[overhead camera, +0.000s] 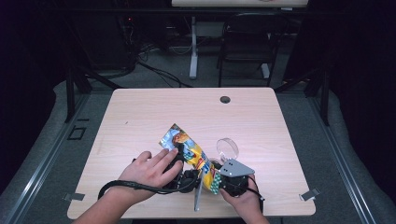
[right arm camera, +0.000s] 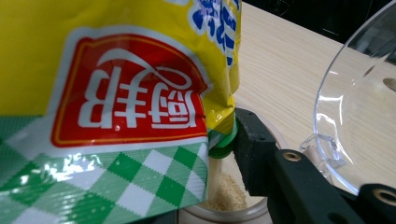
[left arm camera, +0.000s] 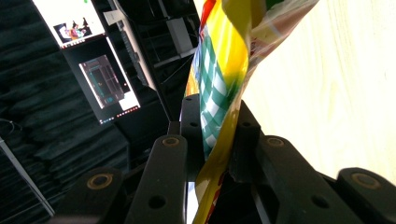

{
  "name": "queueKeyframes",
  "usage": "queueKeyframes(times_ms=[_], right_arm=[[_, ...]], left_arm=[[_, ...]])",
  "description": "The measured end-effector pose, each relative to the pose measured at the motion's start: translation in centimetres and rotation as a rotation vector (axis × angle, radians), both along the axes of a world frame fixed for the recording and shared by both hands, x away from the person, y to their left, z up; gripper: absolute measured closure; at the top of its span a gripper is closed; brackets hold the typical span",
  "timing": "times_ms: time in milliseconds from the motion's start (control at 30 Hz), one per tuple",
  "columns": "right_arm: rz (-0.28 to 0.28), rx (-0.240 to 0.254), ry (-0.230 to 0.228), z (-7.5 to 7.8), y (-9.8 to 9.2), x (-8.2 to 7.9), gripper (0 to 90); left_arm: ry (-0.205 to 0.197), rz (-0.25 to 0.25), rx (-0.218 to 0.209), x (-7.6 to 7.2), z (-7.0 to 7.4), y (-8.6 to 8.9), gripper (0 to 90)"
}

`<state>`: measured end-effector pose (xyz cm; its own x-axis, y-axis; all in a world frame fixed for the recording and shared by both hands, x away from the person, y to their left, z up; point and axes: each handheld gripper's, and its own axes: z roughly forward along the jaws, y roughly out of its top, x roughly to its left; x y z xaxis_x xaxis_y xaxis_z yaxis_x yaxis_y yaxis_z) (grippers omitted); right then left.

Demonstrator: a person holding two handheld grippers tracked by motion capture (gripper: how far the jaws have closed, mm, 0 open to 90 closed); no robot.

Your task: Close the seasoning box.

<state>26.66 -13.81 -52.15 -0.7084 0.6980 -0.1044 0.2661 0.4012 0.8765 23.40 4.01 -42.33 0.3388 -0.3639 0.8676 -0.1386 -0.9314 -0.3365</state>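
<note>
A yellow seasoning bag (overhead camera: pixel 189 151) with a green check band and a red label (right arm camera: pixel 135 102) is tilted over a clear jar (right arm camera: pixel 224 205). The jar has pale brown granules in its bottom, and its clear lid (overhead camera: pixel 227 148) is flipped open. The bag's green spout (right arm camera: pixel 222 147) points down into the jar's mouth. My left gripper (overhead camera: pixel 195 175), held under a hand, is shut on the bag's lower part (left arm camera: pixel 219 93), with one jaw on either side. My right gripper (overhead camera: pixel 217 171) is shut on the jar; one black finger (right arm camera: pixel 254 149) lies against its side, and the bag hides the other.
The wooden table (overhead camera: pixel 140 116) has a cable hole (overhead camera: pixel 225 99) near its far edge. Metal clips (overhead camera: pixel 309 194) sit at the near corners. A black chair (overhead camera: pixel 247 42) and table legs stand beyond the far edge. Lit monitors (left arm camera: pixel 105 86) show in the left gripper view.
</note>
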Motion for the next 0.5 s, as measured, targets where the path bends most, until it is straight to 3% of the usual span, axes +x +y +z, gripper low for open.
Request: queueKeyframes(times_ms=[500], right_arm=[[-0.003, 0.007, -0.005, -0.01, 0.00, 0.03, 71.0]], left_arm=[[-0.003, -0.012, 0.001, -0.14, 0.18, -0.25, 81.3]])
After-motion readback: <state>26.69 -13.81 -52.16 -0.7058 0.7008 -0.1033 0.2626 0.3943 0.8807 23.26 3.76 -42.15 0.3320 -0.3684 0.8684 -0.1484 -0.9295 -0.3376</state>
